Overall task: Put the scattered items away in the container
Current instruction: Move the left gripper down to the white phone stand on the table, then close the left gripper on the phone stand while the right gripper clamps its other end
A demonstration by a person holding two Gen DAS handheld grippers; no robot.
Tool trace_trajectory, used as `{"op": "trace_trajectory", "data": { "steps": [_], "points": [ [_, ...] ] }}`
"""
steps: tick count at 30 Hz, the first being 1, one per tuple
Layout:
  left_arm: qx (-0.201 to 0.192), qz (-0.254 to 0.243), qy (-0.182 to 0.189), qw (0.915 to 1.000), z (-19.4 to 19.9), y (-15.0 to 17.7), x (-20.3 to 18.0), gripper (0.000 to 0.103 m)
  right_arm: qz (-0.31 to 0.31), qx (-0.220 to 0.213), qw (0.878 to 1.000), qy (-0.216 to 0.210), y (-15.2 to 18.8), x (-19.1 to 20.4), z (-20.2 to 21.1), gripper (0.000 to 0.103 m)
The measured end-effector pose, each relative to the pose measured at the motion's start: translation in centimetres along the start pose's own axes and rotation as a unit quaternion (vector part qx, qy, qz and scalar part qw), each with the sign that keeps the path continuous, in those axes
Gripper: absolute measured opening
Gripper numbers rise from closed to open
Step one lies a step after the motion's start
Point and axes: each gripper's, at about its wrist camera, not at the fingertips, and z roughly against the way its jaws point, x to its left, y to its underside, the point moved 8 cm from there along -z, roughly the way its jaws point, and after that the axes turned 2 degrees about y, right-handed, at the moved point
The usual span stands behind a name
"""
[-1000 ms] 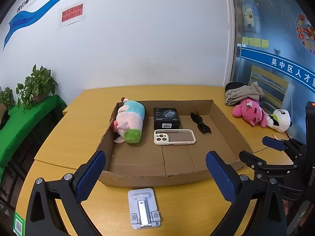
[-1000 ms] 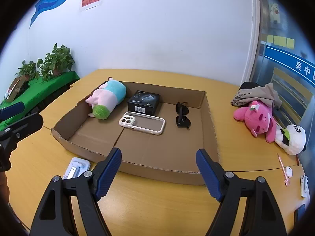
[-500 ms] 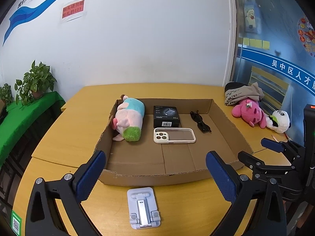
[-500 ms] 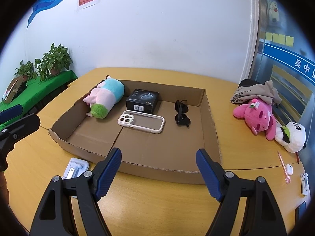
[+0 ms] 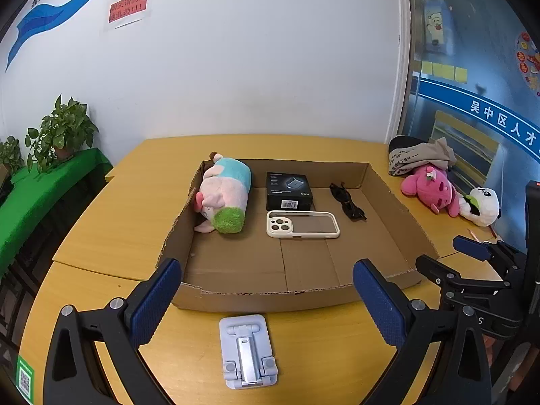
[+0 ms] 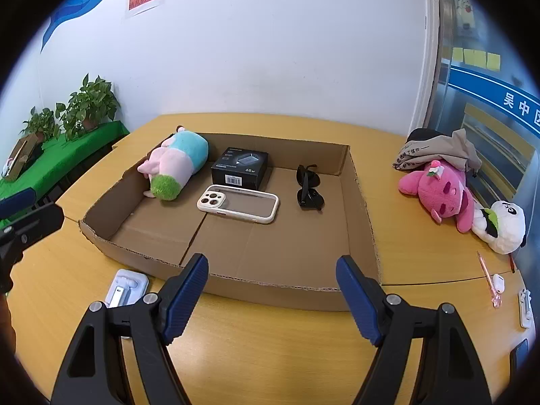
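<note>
A shallow cardboard tray [image 5: 263, 295] [image 6: 270, 288] lies on the yellow table. Inside it are a pastel plush [image 5: 224, 195] [image 6: 177, 163], a black box [image 5: 288, 190] [image 6: 240, 168], a cream phone case [image 5: 302, 224] [image 6: 238, 203] and black sunglasses [image 5: 347, 200] [image 6: 308, 187]. A white folding phone stand [image 5: 248, 351] [image 6: 126, 287] lies on the table in front of the tray. My left gripper [image 5: 266, 300] hangs open just above that stand, nothing between its fingers. My right gripper [image 6: 271, 295] is open over the tray's near wall, holding nothing.
At the right side of the table lie a pink plush [image 6: 438, 194], a panda plush [image 6: 503, 226], a beige cloth bag [image 6: 438, 150], a pink pen [image 6: 487, 278] and small white items [image 6: 497, 281]. Potted plants [image 6: 89, 104] stand on a green shelf at left.
</note>
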Motion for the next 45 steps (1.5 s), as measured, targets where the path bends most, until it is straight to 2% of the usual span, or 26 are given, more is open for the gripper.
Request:
{"op": "trace_trajectory", "data": {
  "steps": [5, 9, 14, 19, 23, 24, 29, 34, 38, 41, 45],
  "points": [
    [0.017, -0.011, -0.002, 0.9998, -0.8, 1.2, 0.2, 0.103, 0.0, 0.009, 1.0, -0.007, 0.7, 0.1, -0.3, 0.078],
    [0.074, -0.011, 0.007, 0.9972, -2.8, 4.7, 1.0, 0.103, -0.005, 0.035, 0.999, -0.022, 2.4, 0.3, -1.4, 0.078],
    [0.152, 0.017, 0.013, 0.9882, -5.9, 10.5, 2.5, 0.102, -0.01, 0.073, 0.996, -0.041, 4.8, 0.9, -3.0, 0.078],
    [0.21, 0.048, 0.029, 0.9762, -8.5, 14.3, 2.7, 0.089, -0.004, 0.091, 0.994, -0.06, 6.0, 2.1, -3.7, 0.078],
    [0.233, 0.036, 0.019, 0.9715, -10.0, 15.7, 2.3, 0.079, 0.003, 0.1, 0.993, -0.068, 6.7, 2.9, -4.1, 0.078],
    [0.235, 0.031, 0.012, 0.9715, -10.1, 16.0, 2.4, 0.075, 0.004, 0.104, 0.992, -0.071, 6.9, 3.1, -4.2, 0.078],
    [0.229, 0.012, 0.022, 0.9732, -9.7, 16.4, 2.5, 0.074, 0.003, 0.123, 0.988, -0.09, 8.0, 3.7, -4.9, 0.078],
    [0.216, -0.035, 0.069, 0.9733, -8.0, 17.5, 1.0, 0.073, -0.013, 0.159, 0.977, -0.145, 9.6, 5.2, -5.7, 0.078],
    [0.211, -0.089, 0.124, 0.9656, -5.7, 19.1, -1.7, 0.073, -0.023, 0.194, 0.961, -0.194, 11.5, 7.1, -6.4, 0.078],
    [0.207, -0.129, 0.166, 0.9556, -4.1, 20.3, -4.0, 0.073, -0.019, 0.214, 0.952, -0.218, 12.7, 8.4, -6.7, 0.078],
    [0.205, -0.157, 0.194, 0.9464, -3.2, 21.0, -5.9, 0.073, 0.005, 0.22, 0.946, -0.236, 13.6, 10.0, -6.5, 0.08]
  ]
}}
